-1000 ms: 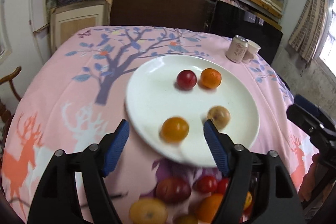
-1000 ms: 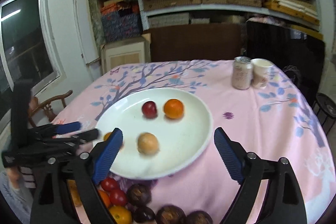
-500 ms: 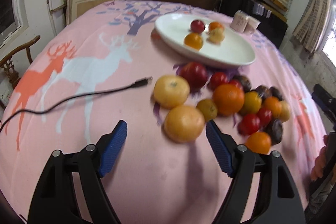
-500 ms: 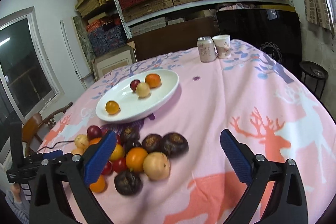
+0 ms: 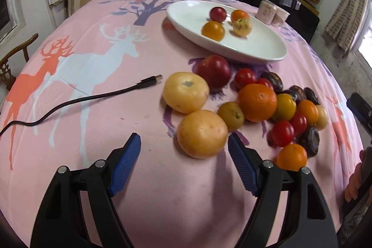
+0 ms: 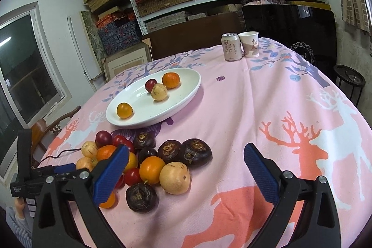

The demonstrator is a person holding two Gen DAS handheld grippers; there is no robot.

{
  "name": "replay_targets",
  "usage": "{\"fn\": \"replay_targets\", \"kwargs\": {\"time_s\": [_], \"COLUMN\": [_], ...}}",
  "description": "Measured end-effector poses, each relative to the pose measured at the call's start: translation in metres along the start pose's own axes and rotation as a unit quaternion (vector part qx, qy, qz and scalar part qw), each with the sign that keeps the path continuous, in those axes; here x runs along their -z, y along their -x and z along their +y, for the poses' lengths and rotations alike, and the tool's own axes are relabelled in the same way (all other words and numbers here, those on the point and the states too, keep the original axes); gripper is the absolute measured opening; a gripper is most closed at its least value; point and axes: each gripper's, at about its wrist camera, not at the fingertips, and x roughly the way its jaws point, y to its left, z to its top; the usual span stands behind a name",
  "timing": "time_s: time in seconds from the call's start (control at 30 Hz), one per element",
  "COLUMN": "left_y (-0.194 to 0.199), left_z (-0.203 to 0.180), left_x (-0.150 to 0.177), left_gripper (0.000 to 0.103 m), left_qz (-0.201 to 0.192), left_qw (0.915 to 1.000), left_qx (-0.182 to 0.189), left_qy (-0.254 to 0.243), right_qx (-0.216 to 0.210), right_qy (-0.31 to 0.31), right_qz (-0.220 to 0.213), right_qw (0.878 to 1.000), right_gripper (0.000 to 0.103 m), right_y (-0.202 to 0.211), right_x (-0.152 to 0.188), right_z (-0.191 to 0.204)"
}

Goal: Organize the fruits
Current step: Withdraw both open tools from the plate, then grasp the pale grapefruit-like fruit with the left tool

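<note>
Between plate (image 6: 186, 94) and table edge, fruit pile (image 6: 148, 162), bare cloth (image 6: 267, 108) rightward.

My desk cloth (image 6: 267, 108) is pink, printed with orange and white deer and a purple tree. The plate (image 6: 186, 94) is white. Loose fruits (image 5: 255, 106) are yellow, orange, red and dark brown. My gripper pads (image 5: 126, 166) are blue on black frames; the cable (image 5: 93, 98) is black.
</note>
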Motion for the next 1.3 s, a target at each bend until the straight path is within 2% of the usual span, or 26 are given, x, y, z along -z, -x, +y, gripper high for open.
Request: {"fn": "replay_targets", "kwargs": {"time_s": [0.1, 0.23, 0.47, 0.53, 0.6, 0.77, 0.9, 1.03, 1.1, 1.17, 1.23, 1.3], "left_y": [0.001, 0.001, -0.006, -0.005, -0.004, 0.0, 0.01, 0.009, 0.01, 0.01, 0.011, 0.01], "left_z": [0.002, -0.002, -0.012, -0.013, -0.013, -0.005, 0.004, 0.008, 0.007, 0.006, 0.006, 0.006], "left_x": [-0.001, 0.0, -0.007, -0.006, -0.006, -0.006, -0.005, -0.005, -0.005, -0.005, -0.005, -0.004], "left_gripper": [0.075, 0.063, 0.062, 0.049, 0.044, 0.044, 0.044, 0.044, 0.044, 0.044, 0.044, 0.044], "left_qz": [-0.003, -0.003, -0.006, -0.007, -0.009, -0.017, -0.042, -0.036, -0.037, -0.037, -0.038, -0.037], "left_qw": [1.0, 0.9999, 0.9996, 0.9995, 0.9992, 0.9996, 0.999, 0.9992, 0.9991, 0.9991, 0.9991, 0.9991], "left_qx": [0.003, 0.016, 0.003, 0.008, 0.018, 0.018, 0.011, 0.013, 0.016, 0.017, 0.019, 0.02], "left_qy": [0.004, -0.006, -0.028, -0.031, -0.034, -0.013, 0.01, 0.015, 0.012, 0.009, 0.008, 0.008], "right_qx": [0.001, 0.001, 0.003, 0.003, 0.002, -0.001, -0.018, -0.03, -0.021, -0.002, 0.01, 0.017], "right_qy": [0.002, 0.0, 0.005, 0.004, 0.004, 0.02, 0.038, 0.074, 0.094, 0.11, 0.131, 0.138], "right_qz": [0.002, 0.004, 0.009, 0.01, 0.013, 0.02, 0.028, 0.053, 0.057, 0.072, 0.092, 0.102], "right_qw": [1.0, 1.0, 1.0, 1.0, 1.0, 1.0, 0.999, 0.995, 0.994, 0.991, 0.987, 0.985], "right_gripper": [0.1, 0.1, 0.1, 0.1, 0.1, 0.1, 0.1, 0.1, 0.1, 0.095, 0.084, 0.08], "right_y": [-0.001, -0.003, -0.005, -0.006, -0.006, -0.008, -0.004, 0.0, 0.003, -0.002, -0.009, -0.014], "right_x": [0.0, 0.001, 0.002, 0.002, 0.003, 0.003, 0.009, 0.026, 0.031, 0.035, 0.039, 0.042], "right_z": [0.001, 0.001, 0.002, 0.001, 0.001, 0.008, 0.018, 0.038, 0.048, 0.056, 0.065, 0.069]}}
